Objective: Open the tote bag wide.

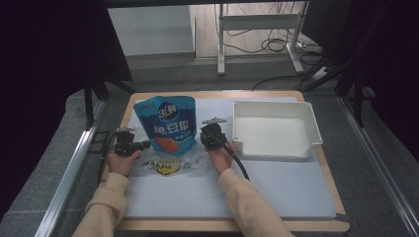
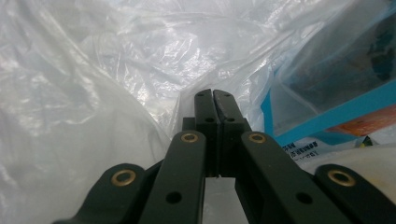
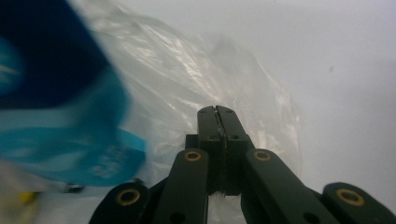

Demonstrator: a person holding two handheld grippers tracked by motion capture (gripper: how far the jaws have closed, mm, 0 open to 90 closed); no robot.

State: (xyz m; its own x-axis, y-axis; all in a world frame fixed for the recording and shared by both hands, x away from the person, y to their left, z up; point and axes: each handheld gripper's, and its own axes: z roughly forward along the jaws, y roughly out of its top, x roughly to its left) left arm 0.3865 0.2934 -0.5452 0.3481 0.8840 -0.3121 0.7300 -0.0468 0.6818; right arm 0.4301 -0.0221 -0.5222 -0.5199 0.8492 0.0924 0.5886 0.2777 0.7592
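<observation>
While both tools pinch the crumpled clear plastic bag [image 1: 170,163] | left gripper [image 2: 214,100], right gripper [image 3: 217,114] pressed together on film | blue printed pouch [image 1: 169,123] half out, probably | white rectangular tray [image 1: 274,129] right of bag, empty

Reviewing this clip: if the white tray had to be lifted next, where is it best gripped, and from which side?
Probably the white tray's near-left rim, from the person's side with the right gripper. The thin upright wall suits two jaws, and that corner lies closest. The gripper is shut on the clear plastic bag now.
</observation>
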